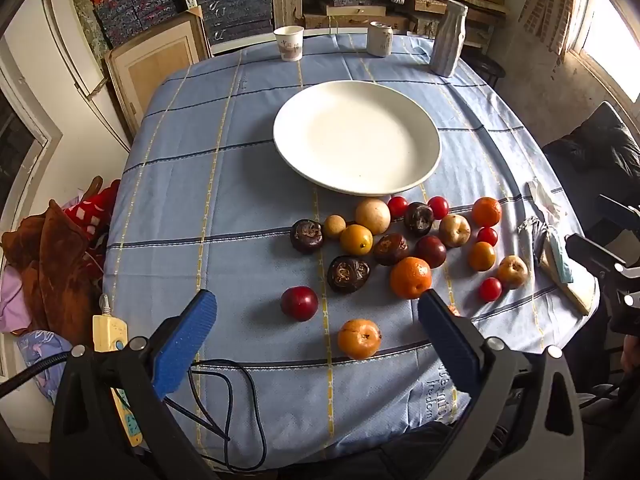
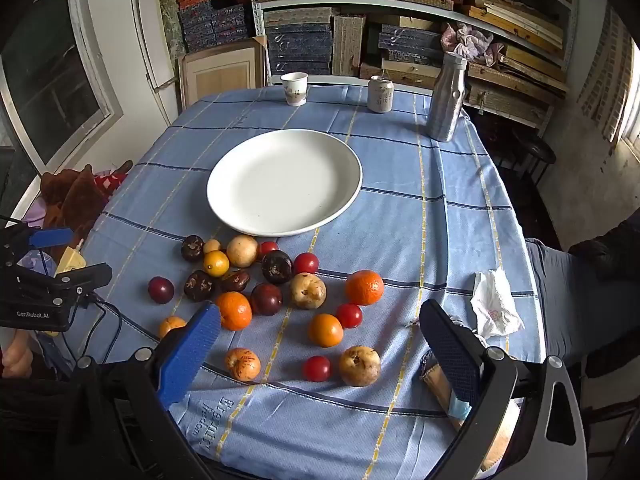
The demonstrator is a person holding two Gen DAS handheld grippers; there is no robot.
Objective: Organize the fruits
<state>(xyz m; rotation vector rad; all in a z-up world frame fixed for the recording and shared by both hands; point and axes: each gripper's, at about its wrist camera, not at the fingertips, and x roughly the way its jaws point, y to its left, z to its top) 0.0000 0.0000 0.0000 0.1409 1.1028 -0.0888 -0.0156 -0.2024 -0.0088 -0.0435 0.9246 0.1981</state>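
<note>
A blue checked tablecloth (image 2: 400,208) covers my table before shelves of stacked boxes (image 2: 304,40). At frame centre, a round white glazed plate (image 2: 240,200) sits bare; the smooth mixed fruits (image 2: 272,300) lie scattered below it. My left gripper (image 1: 316,312) and right gripper (image 2: 320,320) both gape, holding nothing. Cloth lettering reads "freedom".

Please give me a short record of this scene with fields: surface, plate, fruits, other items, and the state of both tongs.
surface: table with blue checked tablecloth
plate: white plate, nothing on it, beyond the fruits
fruits: all loose on the cloth, none on the plate; among them a mandarin, a cherry tomato, a dark red plum
other items: paper cup, can, grey bottle at the far edge; crumpled tissue
left tongs: open, holding nothing
right tongs: open, holding nothing
</note>
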